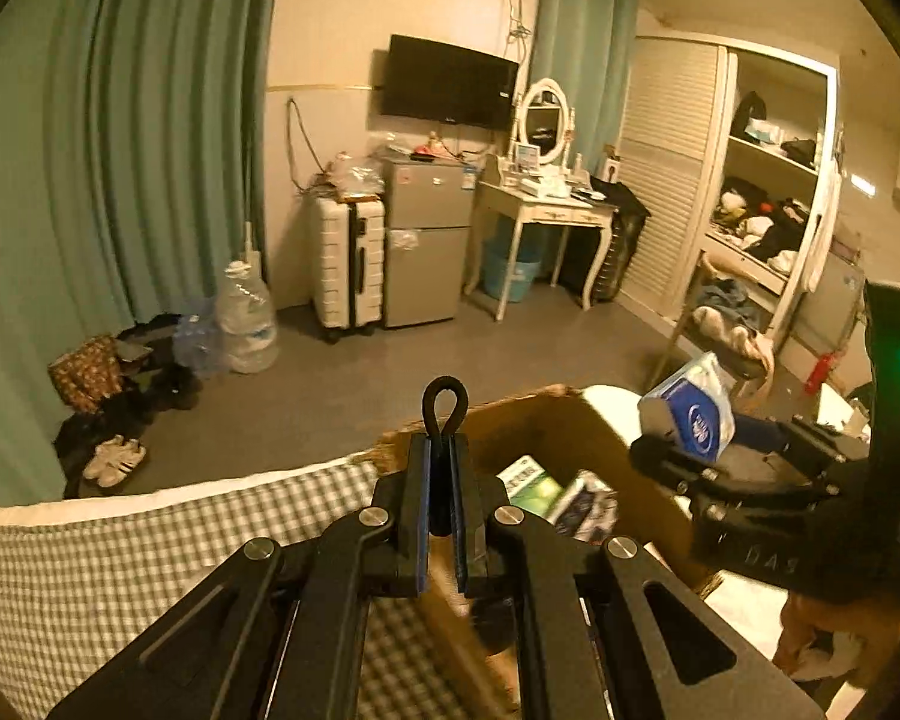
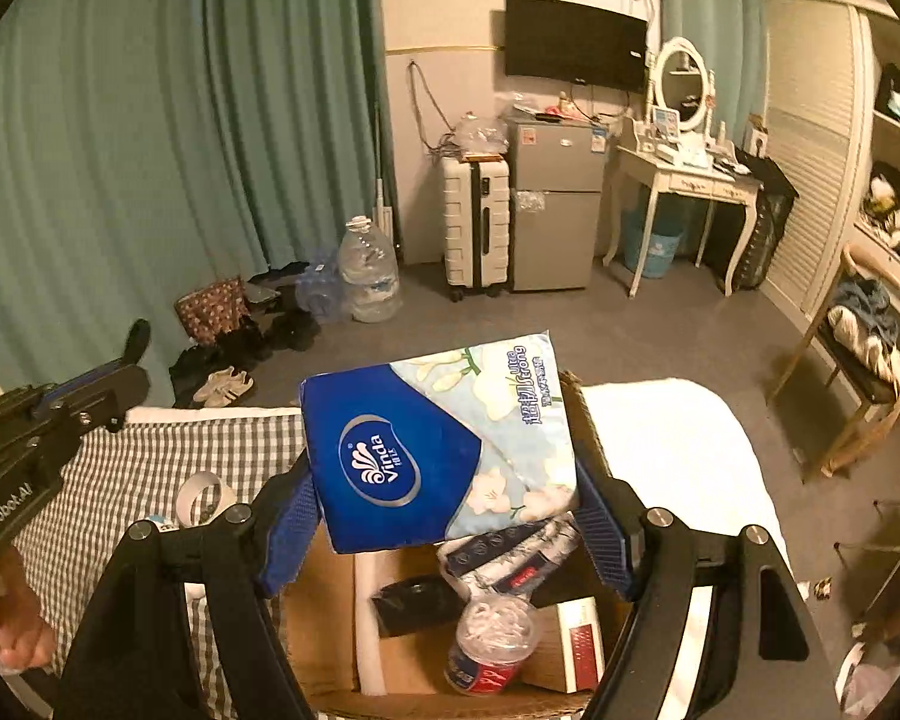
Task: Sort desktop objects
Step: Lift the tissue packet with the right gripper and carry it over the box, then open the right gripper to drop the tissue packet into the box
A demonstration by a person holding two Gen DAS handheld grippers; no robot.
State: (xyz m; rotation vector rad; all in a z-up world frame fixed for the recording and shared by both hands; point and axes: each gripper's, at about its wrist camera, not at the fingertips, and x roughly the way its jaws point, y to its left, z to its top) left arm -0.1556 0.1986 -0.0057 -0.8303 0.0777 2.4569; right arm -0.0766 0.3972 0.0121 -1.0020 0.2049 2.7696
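Observation:
My right gripper is shut on a blue and white Vinda tissue pack, its blue pads pressing on the pack's two ends. The pack hangs above an open cardboard box. In the left wrist view the same tissue pack hovers at the right, over the box. My left gripper is shut on a thin black loop that sticks up past the fingertips. It is held over the checkered cloth by the box's left edge.
The box holds a lidded plastic cup, a red and white carton, a black item and a patterned pack. A tape roll lies on the checkered cloth. A white cushion lies right of the box.

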